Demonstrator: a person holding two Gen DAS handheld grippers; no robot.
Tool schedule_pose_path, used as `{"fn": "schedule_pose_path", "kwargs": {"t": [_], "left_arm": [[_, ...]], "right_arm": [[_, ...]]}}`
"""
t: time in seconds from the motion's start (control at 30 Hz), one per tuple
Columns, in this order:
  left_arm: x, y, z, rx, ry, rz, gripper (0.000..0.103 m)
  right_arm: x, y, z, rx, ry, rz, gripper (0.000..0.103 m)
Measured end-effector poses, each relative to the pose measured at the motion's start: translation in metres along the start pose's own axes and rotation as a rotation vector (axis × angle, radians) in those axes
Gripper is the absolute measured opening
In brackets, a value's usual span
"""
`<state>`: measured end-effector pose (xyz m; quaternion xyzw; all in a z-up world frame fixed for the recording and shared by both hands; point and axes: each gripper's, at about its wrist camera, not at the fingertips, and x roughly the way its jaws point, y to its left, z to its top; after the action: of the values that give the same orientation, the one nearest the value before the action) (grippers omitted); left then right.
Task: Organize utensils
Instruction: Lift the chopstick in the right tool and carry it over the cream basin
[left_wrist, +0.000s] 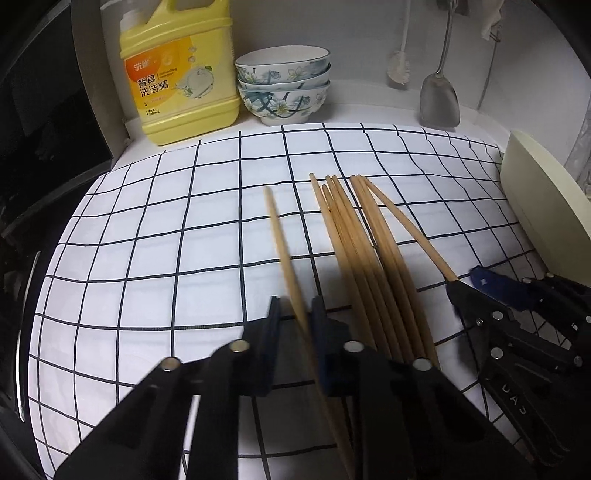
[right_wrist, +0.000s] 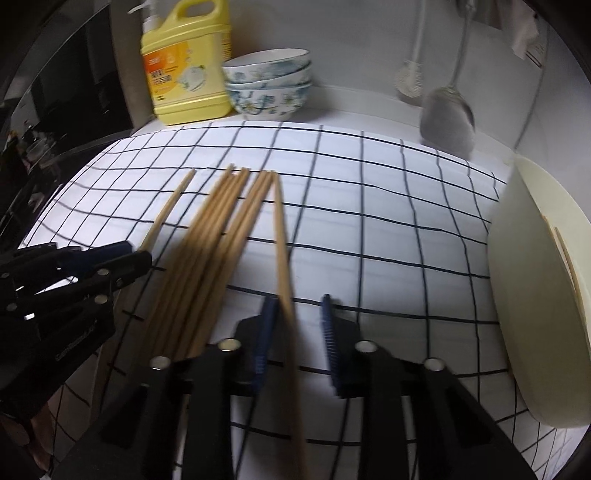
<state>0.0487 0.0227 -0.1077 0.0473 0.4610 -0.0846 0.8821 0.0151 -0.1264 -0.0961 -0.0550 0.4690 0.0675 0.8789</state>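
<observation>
Checked cloth (left_wrist: 147, 258): 8 chopsticks (left_wrist: 354, 251), 3 bowls (left_wrist: 283, 85)

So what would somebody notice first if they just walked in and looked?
Probably the bundle of wooden chopsticks fanned out on the white checked cloth, with the left gripper and right gripper each around one. Then the bright yellow dish soap jug at the back, beside three stacked floral bowls.
</observation>
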Motion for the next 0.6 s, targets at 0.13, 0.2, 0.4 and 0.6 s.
{"fn": "schedule_pose_path", "kwargs": {"t": [0.13, 0.2, 0.4, 0.6], "left_arm": [[0.0, 0.003, 0.0, -0.006, 0.013, -0.008, 0.007], [-0.001, 0.005, 0.0, -0.001, 0.021, -0.016, 0.007], [-0.014, 0.013, -0.003, -0.027, 0.047, -0.065, 0.007], [-0.041, 0.016, 0.003, -0.011, 0.046, -0.102, 0.007]], "right_arm": [[-0.001, -0.005, 0.0, 0.047, 0.011, 0.028, 0.006], [-0.003, -0.009, -0.001, 0.073, 0.018, 0.042, 0.006], [-0.019, -0.015, -0.004, 0.148, 0.026, 0.067, 0.006], [-0.047, -0.012, -0.005, 0.208, 0.025, 0.101, 0.006]]}}
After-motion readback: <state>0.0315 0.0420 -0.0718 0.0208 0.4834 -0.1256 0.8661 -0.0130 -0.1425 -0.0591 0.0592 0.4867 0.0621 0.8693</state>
